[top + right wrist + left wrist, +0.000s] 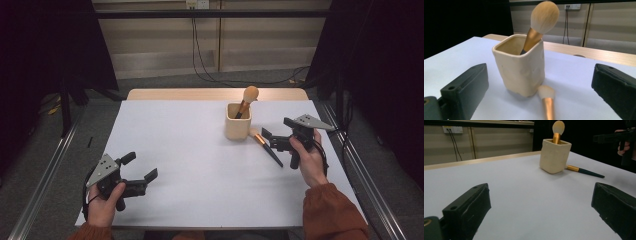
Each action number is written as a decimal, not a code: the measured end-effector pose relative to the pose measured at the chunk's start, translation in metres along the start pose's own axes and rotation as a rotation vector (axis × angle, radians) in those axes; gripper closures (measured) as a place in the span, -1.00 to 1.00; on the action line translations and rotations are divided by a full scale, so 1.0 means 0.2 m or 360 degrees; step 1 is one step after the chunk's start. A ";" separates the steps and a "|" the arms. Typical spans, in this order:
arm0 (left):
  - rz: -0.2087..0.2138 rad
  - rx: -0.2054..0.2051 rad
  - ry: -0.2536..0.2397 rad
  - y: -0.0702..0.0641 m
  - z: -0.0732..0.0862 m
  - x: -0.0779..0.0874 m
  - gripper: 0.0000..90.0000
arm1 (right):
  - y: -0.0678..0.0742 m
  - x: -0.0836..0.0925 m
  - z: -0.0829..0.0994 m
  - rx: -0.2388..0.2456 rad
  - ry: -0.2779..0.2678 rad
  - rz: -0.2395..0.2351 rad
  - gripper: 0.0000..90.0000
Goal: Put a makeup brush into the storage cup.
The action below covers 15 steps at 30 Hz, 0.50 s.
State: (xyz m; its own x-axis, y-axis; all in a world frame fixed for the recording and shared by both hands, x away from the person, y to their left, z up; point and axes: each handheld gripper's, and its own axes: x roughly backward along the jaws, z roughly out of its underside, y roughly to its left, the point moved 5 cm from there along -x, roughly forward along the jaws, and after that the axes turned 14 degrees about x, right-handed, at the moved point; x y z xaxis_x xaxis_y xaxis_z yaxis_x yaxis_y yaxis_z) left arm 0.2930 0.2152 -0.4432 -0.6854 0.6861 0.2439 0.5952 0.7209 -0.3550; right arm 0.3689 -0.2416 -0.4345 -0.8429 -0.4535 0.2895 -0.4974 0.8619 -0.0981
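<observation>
Both hand-held grippers, left gripper [142, 181] and right gripper [272, 140], seem wide open, low.

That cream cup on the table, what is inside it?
One makeup brush stands in the cream cup, leaning against its rim, with the fluffy head and gold ferrule sticking out. Its lower handle and the cup's bottom are hidden by the walls.

We are looking at a white table [190, 150] sitting on a grey floor [100, 115]. Black cables [197, 55] are hanging down from a wall socket [196, 4] behind it, and dark curtains [50, 45] are hanging at both sides.
</observation>
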 end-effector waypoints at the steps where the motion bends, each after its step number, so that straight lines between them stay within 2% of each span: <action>1: -0.0003 -0.0005 0.0004 0.00 0.00 0.00 -0.95 | 0.00 0.01 0.01 -0.0003 -0.0002 0.0002 -0.99; 5: 0.0001 -0.0002 -0.0007 0.00 0.00 0.00 -0.95 | 0.01 0.08 0.02 0.0038 0.0019 0.0017 -0.99; 9: 0.0008 -0.0005 0.0000 -0.01 0.00 0.00 -0.95 | 0.02 0.14 0.02 0.0021 -0.0037 0.0024 -0.98; 15: 0.0007 -0.0012 0.0003 0.00 0.00 0.00 -0.95 | 0.04 0.20 0.06 0.0016 -0.0035 0.0032 -0.98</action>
State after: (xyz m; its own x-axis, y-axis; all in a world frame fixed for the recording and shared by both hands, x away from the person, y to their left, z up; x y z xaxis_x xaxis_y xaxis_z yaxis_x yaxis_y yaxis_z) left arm 0.2926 0.2143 -0.4432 -0.6819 0.6895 0.2441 0.6013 0.7185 -0.3496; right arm 0.3290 -0.2546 -0.4359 -0.8571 -0.4411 0.2661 -0.4822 0.8687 -0.1133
